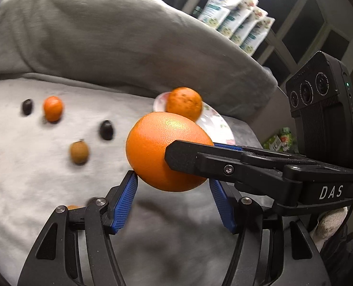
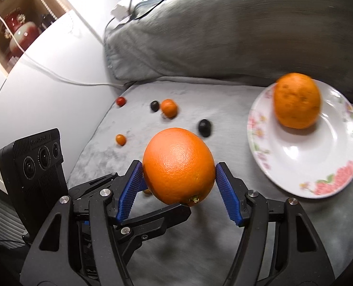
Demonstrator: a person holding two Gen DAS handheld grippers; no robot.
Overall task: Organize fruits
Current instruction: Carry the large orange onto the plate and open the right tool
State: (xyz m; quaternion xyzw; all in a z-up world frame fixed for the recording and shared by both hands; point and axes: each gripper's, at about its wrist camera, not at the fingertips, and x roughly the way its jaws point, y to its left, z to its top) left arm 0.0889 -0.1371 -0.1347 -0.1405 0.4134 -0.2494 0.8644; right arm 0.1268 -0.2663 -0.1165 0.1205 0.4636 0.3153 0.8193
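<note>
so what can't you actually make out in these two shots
- Left wrist view: the large orange hides the plate's near part; a small fruit hides behind a finger.
- Right wrist view: the spotted orange is motion-blurred.
- Both views: the dark fruits are too blurred to identify.

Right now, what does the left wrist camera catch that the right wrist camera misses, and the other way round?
Only the left wrist view: a row of pouches on a shelf. Only the right wrist view: a small red fruit, a white cable and a red vase. Both: the orange gripped by the left gripper and the right gripper, the plate with a spotted orange, dark fruits and the pillow.
</note>
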